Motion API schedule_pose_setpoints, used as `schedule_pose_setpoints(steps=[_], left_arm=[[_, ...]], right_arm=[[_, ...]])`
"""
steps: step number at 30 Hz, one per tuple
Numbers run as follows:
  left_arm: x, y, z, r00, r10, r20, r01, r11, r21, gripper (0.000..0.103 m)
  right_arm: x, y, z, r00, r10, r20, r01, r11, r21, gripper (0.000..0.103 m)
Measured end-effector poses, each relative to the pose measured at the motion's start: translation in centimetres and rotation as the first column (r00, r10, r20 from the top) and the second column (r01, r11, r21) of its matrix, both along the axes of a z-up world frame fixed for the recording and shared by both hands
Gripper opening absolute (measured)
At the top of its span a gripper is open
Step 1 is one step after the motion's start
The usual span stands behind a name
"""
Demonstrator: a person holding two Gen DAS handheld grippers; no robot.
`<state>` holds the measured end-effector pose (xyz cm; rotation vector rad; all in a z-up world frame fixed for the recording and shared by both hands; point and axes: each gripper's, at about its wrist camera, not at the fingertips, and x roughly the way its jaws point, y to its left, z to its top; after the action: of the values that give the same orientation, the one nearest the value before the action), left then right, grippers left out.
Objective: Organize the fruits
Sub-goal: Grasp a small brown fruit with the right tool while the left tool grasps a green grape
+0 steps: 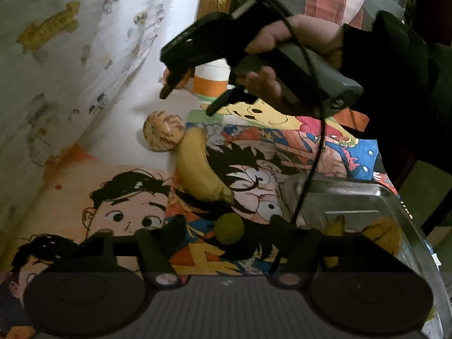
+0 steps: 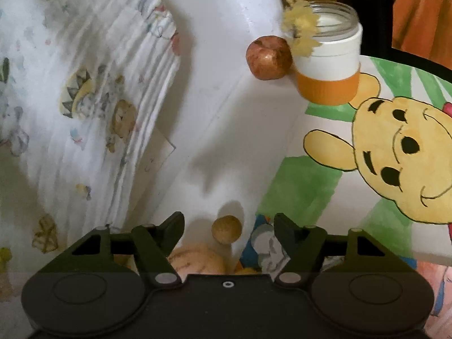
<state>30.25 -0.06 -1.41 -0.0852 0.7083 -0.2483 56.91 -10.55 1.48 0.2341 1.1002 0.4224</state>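
Sorting partly done | metal tray (image 1: 367,197) holds yellow fruit, partly hidden | banana (image 1: 197,166), striped melon (image 1: 163,131), green fruit (image 1: 229,228), red apple (image 2: 268,57) still loose on bench | left gripper (image 1: 226,231) and right gripper (image 2: 228,227) fingers wide, empty.

No readable text, label, brand or number from where I sit. The cartoon-printed cloth (image 1: 254,163) carries only drawn faces and colour blocks, no letters I can make out. The white-and-orange jar (image 2: 329,65) has a plain band. The curtain (image 2: 84,99) shows small pictures, too blurred for any writing.
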Motion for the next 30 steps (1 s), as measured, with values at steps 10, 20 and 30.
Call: schedule_pose_setpoints(steps=[10, 20, 30], left_arm=[[0.5, 0.3, -0.6, 0.999, 0.034, -0.014, -0.034, 0.999, -0.011, 0.036], [0.3, 0.8, 0.0, 0.999, 0.051, -0.003, -0.051, 0.998, -0.043, 0.025], [0.3, 1.0, -0.1, 0.998, 0.052, -0.02, -0.053, 0.997, -0.053, 0.025]], right_arm=[[0.6, 1.9, -1.7, 1.0, -0.006, -0.009, 0.006, 0.998, -0.06, 0.047], [0.5, 2.2, -2.1, 0.999, 0.01, -0.038, -0.013, 0.998, -0.058, 0.03], [-0.8, 1.2, -1.5, 0.999, 0.018, -0.034, -0.019, 0.999, -0.043, 0.03]])
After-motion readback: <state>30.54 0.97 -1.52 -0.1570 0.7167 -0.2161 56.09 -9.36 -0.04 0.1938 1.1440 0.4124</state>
